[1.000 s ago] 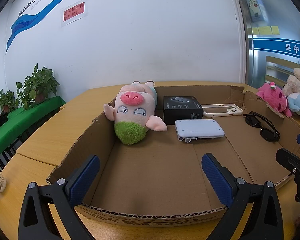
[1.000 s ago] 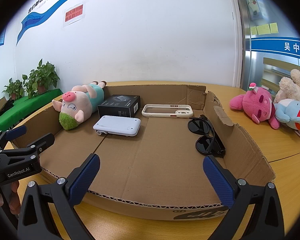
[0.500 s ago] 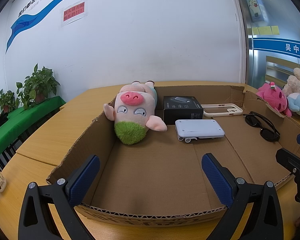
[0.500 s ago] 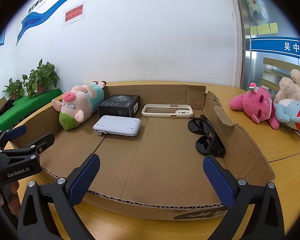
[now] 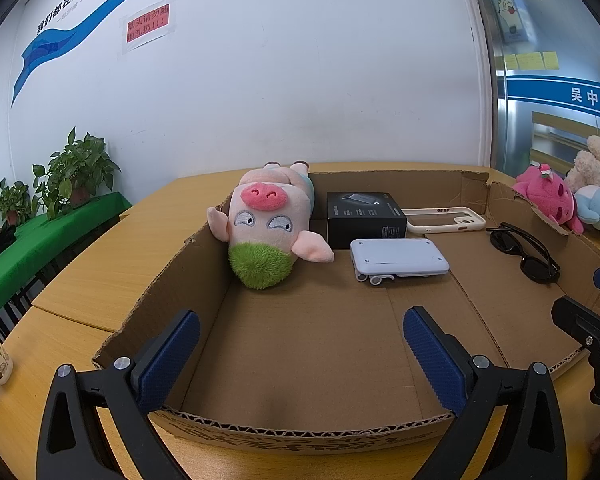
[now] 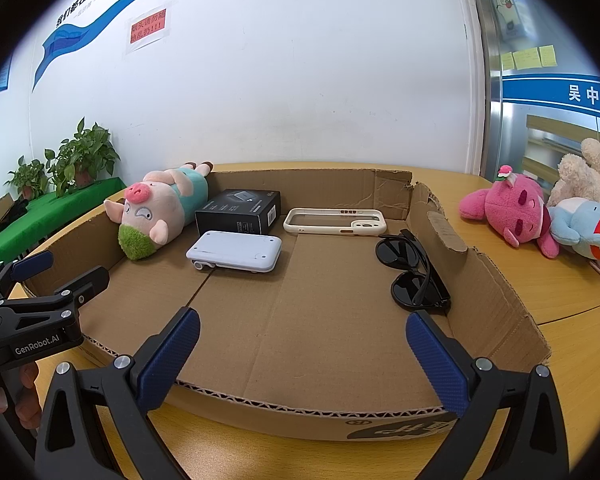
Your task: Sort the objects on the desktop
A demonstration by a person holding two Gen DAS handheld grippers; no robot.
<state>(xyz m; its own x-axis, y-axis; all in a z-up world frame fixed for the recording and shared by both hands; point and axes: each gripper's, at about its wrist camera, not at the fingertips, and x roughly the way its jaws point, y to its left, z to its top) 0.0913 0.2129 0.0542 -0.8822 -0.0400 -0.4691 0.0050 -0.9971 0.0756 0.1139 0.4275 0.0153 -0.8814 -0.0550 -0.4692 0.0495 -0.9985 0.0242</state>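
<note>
your left gripper point(image 5: 300, 356) and right gripper point(image 6: 302, 358) both hang wide apart and hold nothing, low in the frame at the near wall of the cardboard box point(image 6: 300, 408). five things already lie in the box: the pig toy point(image 5: 266, 232) at centre left, the black box point(image 5: 364, 216) beside it, the white device point(image 5: 398, 258) in front, the phone case point(image 6: 334, 222) behind, the sunglasses point(image 6: 414, 276) at right. left, by my reading: the pink toy point(image 6: 508, 210) and two more plush toys point(image 6: 584, 216) on the table point(image 6: 560, 296) at the right edge, well apart from the box.
</note>
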